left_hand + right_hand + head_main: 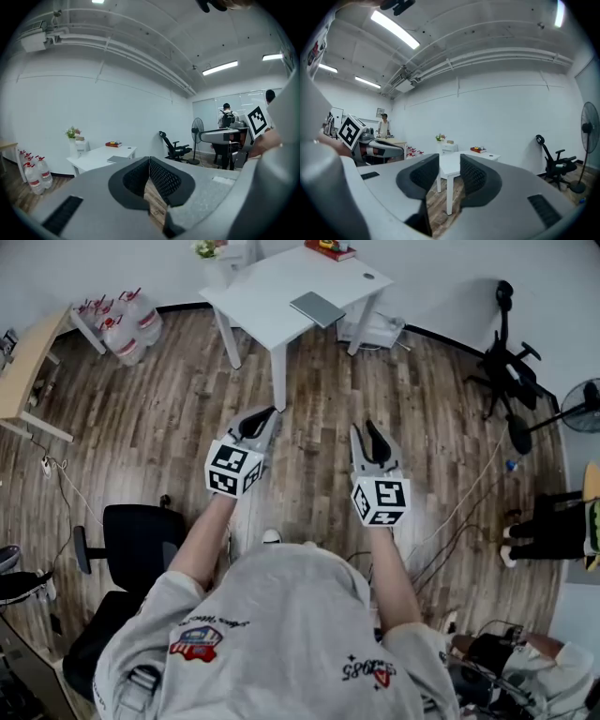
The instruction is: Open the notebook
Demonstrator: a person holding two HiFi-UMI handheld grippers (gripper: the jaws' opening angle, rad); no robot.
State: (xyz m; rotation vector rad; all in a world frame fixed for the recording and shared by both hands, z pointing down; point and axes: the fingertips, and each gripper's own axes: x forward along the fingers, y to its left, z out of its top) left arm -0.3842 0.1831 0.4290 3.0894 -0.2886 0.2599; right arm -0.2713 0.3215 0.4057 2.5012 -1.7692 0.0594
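A closed grey notebook (317,308) lies at the near right edge of a white table (267,282) across the room; in the left gripper view the notebook (119,159) shows just beyond the jaws. Both grippers are held out in the air well short of the table, pointing toward it. My left gripper (267,413) has its jaws touching at the tips (149,160), with nothing held. My right gripper (363,427) stands with a narrow gap between its jaws (450,161), and only the far table shows through it.
A red book (330,249) and a small plant (206,247) sit at the table's far side. Water bottles (122,320) stand left of it. A black office chair (141,540) is close on my left, another chair (511,362) and a fan (586,404) stand right. Wooden floor lies between.
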